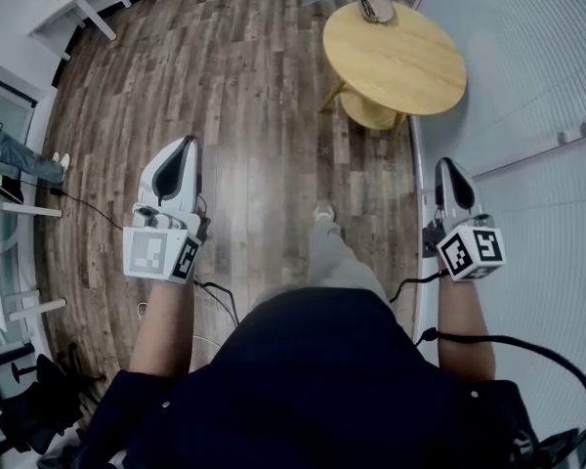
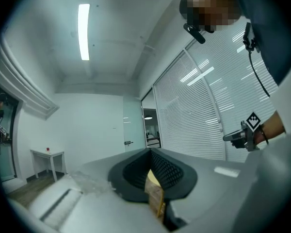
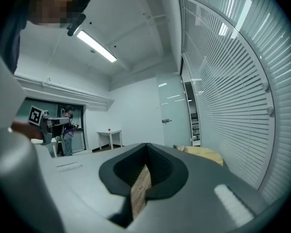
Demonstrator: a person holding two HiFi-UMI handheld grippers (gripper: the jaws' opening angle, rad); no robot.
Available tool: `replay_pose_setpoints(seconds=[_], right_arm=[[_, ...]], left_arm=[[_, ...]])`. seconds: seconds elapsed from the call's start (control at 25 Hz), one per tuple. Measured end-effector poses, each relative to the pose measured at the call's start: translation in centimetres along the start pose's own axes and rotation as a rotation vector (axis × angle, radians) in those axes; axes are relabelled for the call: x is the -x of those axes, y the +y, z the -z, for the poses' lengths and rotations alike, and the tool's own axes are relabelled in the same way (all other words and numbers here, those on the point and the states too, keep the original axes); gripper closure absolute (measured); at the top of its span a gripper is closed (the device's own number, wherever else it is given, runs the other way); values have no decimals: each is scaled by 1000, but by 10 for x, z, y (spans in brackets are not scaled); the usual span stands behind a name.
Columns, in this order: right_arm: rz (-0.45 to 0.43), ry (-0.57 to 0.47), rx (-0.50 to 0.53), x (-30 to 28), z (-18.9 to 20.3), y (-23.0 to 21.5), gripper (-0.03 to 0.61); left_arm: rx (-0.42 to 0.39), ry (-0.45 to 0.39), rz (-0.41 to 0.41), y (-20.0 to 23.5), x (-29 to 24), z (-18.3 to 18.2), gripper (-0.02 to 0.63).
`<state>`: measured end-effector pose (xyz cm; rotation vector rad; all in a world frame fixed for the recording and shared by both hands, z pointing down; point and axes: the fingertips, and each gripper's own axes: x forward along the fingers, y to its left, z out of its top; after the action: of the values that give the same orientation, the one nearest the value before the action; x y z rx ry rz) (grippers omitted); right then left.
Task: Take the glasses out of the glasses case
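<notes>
While the glasses case (image 1: pixel 376 8) lies at the far edge of the round table (image 1: pixel 400 71), well apart from both tools in the head view, a reach could go wrong. The left gripper (image 1: pixel 187 145) and right gripper (image 1: pixel 447 166) are both seen shut and empty, so the case might be pushed off that edge if the jaws are not opened first. Whether the case is open cannot be made out, and no glasses are seen. In the left gripper view the jaws are shown pressed together, and the case is not seen. In the right gripper view closed jaws are shown, the table is half hidden behind them, and the case is a mere speck.
</notes>
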<state>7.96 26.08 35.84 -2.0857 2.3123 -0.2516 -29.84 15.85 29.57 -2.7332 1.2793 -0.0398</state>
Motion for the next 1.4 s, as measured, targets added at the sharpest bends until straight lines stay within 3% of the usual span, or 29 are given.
replay_pose_setpoints(seconds=[0.36,0.52,0.84,1.0,1.4], right_arm=[[-28,21,-18,-123,-12,-61,572],[-64,-14,-1,-180,-39,-92,572],[-106,-2,-3,-272,-49,-116,572],[-96,16,5,-295,-57,-126,572],[37,23,-6,-365,-65,-164,571]], left_arm=[[-23,5,-29,37,-124,-15,611],[-40,-10,-56,52,-176,-27,611],[-25,2,-92,78,-246,-12,611],[-6,6,-73,92,-280,-3,611],[24,-38,66,135,-408,6,611]])
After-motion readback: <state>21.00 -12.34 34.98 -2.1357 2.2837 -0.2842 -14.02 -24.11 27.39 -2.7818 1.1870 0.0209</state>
